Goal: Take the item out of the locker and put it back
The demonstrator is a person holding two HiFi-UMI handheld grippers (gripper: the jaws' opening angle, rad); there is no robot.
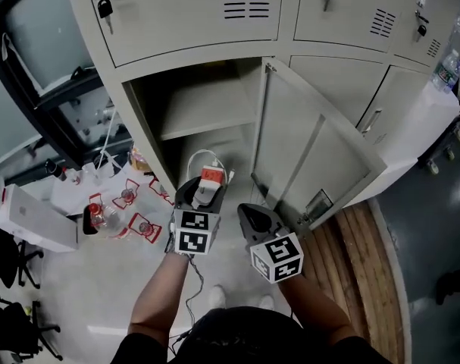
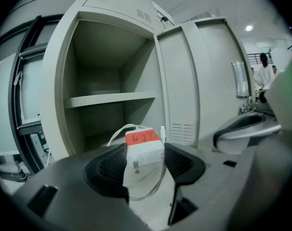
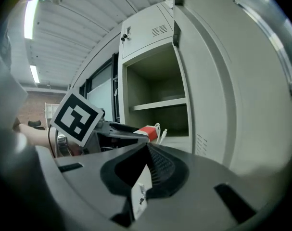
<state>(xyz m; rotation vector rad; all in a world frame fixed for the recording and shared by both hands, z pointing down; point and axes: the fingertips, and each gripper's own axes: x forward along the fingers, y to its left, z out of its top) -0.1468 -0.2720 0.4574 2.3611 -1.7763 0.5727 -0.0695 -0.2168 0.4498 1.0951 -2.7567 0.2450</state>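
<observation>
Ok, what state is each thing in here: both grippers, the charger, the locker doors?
left gripper: shut on charger
right gripper: shut, nothing between its jaws
charger: gripped at its sides, cable looped
locker door: swung open
upper locker door: closed, key in its lock

Plastic bottles (image 1: 128, 196) near a white box (image 1: 29, 220) — wooden planks (image 1: 366, 279) opposite.

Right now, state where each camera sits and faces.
Head view: on the person's head, looking steeply down at the open grey metal locker; both forearms, left gripper and right gripper show.
Left gripper view: on that gripper, facing the locker; its jaws clamp a white red-labelled charger.
Right gripper view: beside it, facing the locker; own jaws together.
All share the charger.
</observation>
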